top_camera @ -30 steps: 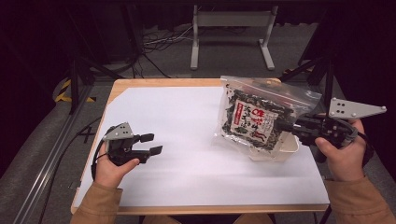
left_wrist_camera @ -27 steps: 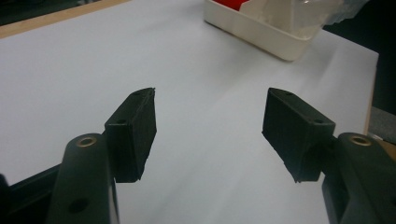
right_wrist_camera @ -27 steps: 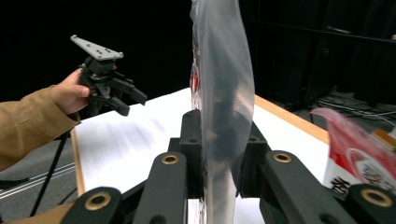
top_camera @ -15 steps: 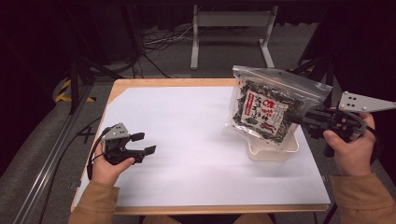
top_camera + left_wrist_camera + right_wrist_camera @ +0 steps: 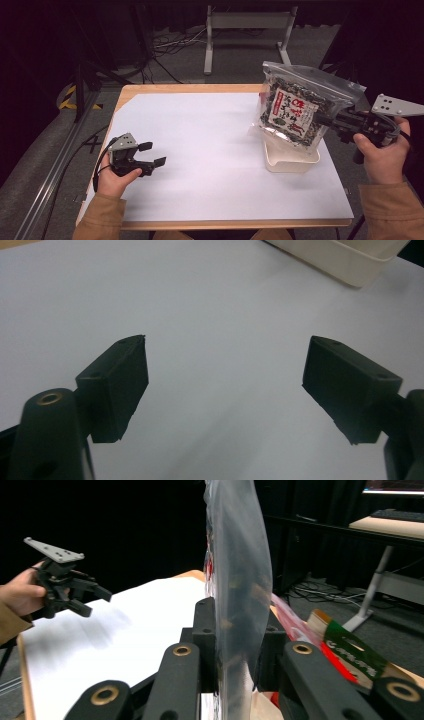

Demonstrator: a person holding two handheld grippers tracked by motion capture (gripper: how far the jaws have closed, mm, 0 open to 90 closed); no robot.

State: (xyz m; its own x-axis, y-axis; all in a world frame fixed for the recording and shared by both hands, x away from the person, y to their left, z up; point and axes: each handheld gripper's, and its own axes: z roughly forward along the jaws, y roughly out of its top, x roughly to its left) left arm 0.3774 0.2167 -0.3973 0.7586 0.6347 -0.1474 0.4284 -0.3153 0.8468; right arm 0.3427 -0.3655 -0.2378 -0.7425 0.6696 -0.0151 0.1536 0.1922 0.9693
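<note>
A clear zip bag of dark dried food with a red-and-white label hangs in the air over a cream plastic tray at the table's right. My right gripper is shut on the bag's right edge; in the right gripper view the clear plastic stands edge-on between the two black jaws. My left gripper rests low over the white table near its left edge. Its jaws have just been opening and stand wide apart with nothing between them.
White paper covers the wooden table. Beyond the far edge are a grey metal stand and cables on the floor. A black rail runs along the left side. The cream tray's corner lies ahead of my left gripper.
The right gripper has lifted the bag and carried it right, uncovering the cream tray. The left gripper has sunk a little toward the table and its jaws have spread wider.
</note>
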